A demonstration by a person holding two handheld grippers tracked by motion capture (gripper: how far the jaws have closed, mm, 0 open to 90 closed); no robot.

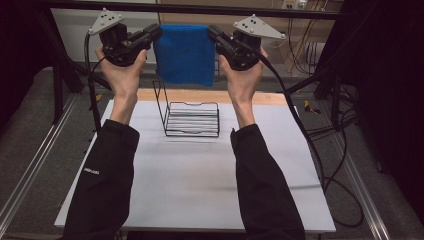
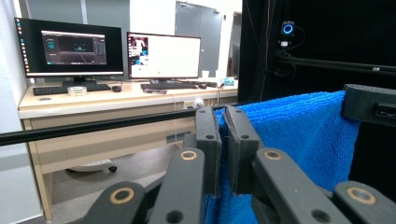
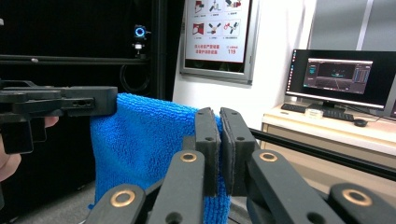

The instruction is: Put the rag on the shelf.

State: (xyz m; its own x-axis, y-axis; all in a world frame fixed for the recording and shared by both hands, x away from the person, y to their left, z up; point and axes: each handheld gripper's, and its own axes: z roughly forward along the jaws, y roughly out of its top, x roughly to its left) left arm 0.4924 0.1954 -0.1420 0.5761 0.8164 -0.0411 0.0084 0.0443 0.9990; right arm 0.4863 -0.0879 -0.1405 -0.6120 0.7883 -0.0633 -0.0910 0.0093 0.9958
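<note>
A blue towel [image 1: 184, 54] hangs stretched between my two grippers, high above the table. My left gripper [image 1: 156, 31] is shut on its upper left corner, and my right gripper [image 1: 213, 33] is shut on its upper right corner. In the left gripper view the jaws pinch the blue towel [image 2: 299, 140] edge at my left gripper [image 2: 223, 122]; the other gripper [image 2: 369, 105] holds the far corner. In the right gripper view my right gripper [image 3: 219, 123] clamps the blue towel [image 3: 140, 144], with the other gripper [image 3: 79, 105] at its far corner. A black wire rack [image 1: 190, 117] stands on the table below the towel.
The white table [image 1: 190, 180] carries the rack near its far edge, with a wooden strip [image 1: 210, 96] behind it. Black frame bars [image 1: 200, 9] cross overhead. Cables [image 1: 325, 150] trail at the right. Desks with monitors [image 2: 116, 51] stand beyond.
</note>
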